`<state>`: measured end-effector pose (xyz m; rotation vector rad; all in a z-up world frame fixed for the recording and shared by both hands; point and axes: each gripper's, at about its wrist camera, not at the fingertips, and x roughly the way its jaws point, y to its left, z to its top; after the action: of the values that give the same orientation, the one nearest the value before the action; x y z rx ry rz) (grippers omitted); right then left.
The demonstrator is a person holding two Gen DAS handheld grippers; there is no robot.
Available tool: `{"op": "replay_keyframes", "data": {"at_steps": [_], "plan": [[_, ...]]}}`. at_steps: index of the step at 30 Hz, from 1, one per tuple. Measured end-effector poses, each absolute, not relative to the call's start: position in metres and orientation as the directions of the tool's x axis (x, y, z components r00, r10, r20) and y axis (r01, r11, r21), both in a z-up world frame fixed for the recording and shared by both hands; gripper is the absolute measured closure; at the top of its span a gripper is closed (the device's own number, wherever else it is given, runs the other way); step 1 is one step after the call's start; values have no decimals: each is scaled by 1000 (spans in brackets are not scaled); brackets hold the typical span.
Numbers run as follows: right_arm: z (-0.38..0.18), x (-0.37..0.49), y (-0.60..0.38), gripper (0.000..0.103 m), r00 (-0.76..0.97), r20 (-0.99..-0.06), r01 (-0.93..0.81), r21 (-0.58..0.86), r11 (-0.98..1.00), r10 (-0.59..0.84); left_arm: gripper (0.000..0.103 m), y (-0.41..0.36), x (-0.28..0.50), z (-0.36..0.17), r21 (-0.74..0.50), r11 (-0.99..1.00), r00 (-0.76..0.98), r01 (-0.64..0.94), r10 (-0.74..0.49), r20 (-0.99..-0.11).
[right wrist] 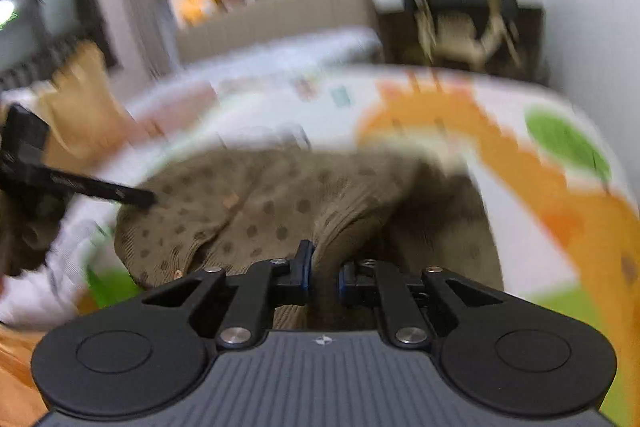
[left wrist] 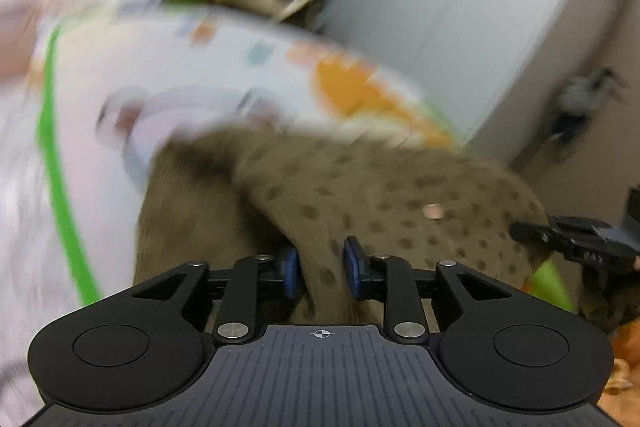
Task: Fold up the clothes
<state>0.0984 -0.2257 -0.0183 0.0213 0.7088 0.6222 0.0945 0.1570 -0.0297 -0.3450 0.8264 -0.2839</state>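
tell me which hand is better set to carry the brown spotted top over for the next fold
Right, probably. The right gripper is pinched shut on a fold of the brown spotted top, so it can pull at once. The left gripper has its pads apart around the cloth and would need to close first.

so the surface is a colourful play mat, white with orange and green shapes, pretty blurry; lying right on it is a brown dotted knit garment, bunched up; some orange cloth at the near edge
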Motion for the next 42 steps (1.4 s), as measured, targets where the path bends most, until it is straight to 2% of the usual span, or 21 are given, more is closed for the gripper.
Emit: {"op": "replay_keyframes", "data": {"at_steps": [1, 3, 4, 6, 8, 11, 16, 18, 21, 24, 28, 31, 32, 34, 36, 38, 40, 41, 42], "plan": [[-29, 102, -226, 86, 582, -630, -507, 213, 835, 514, 58, 163, 96, -33, -427, 899, 646, 98, -384, -660], [-34, 109, -236, 60, 580, -642, -470, 239, 850, 501, 52, 175, 98, -28, -460, 883, 672, 95, -398, -625], [-30, 114, -244, 56, 587, -630, -451, 266, 852, 508, 48, 180, 99, -25, -477, 874, 684, 94, -405, -607], [-18, 124, -261, 39, 603, -582, -420, 349, 838, 545, 31, 189, 104, -16, -504, 857, 709, 112, -424, -563], [-7, 136, -278, 32, 604, -514, -399, 466, 789, 609, 28, 197, 115, -13, -552, 825, 720, 118, -454, -525], [-5, 169, -290, 30, 576, -456, -347, 615, 708, 678, 24, 202, 145, -23, -633, 768, 704, 94, -501, -504], [-37, 235, -268, 30, 481, -504, -258, 701, 665, 718, 20, 202, 199, -54, -746, 665, 638, 45, -593, -490], [-50, 260, -257, 30, 414, -484, -252, 753, 608, 771, 20, 202, 216, -60, -761, 647, 631, 47, -610, -479], [-54, 298, -238, 30, 407, -496, -239, 752, 614, 767, 20, 201, 240, -55, -755, 653, 659, 67, -597, -458], [-40, 331, -230, 30, 498, -467, -271, 716, 643, 731, 20, 201, 264, -42, -713, 697, 722, 80, -534, -441], [-27, 358, -220, 30, 615, -527, -263, 564, 783, 586, 20, 201, 277, -27, -555, 832, 760, 21, -374, -531], [-20, 344, -211, 28, 697, -601, -271, 283, 920, 391, 16, 200, 262, -16, -447, 893, 760, 42, -319, -566], [-19, 337, -208, 23, 728, -601, -279, 178, 944, 329, 14, 199, 255, -11, -412, 909, 769, 58, -304, -562], [-20, 325, -200, 21, 787, -587, -267, -47, 962, 190, 13, 191, 247, -3, -361, 928, 791, 94, -290, -539], [-22, 319, -190, 21, 825, -556, -249, -202, 947, 99, 10, 178, 247, 5, -360, 921, 804, 146, -323, -499], [-14, 313, -184, 21, 834, -531, -263, -144, 954, 150, 9, 160, 253, 8, -379, 902, 802, 208, -379, -461], [-5, 309, -177, 15, 840, -504, -281, -87, 956, 201, 9, 142, 267, -4, -396, 885, 771, 246, -426, -472], [-2, 306, -170, 5, 836, -496, -305, -63, 950, 236, 9, 133, 275, -11, -404, 877, 752, 261, -447, -484], [0, 303, -162, 0, 829, -494, -333, -60, 941, 262, 9, 125, 282, -19, -408, 874, 732, 263, -457, -505]]}}
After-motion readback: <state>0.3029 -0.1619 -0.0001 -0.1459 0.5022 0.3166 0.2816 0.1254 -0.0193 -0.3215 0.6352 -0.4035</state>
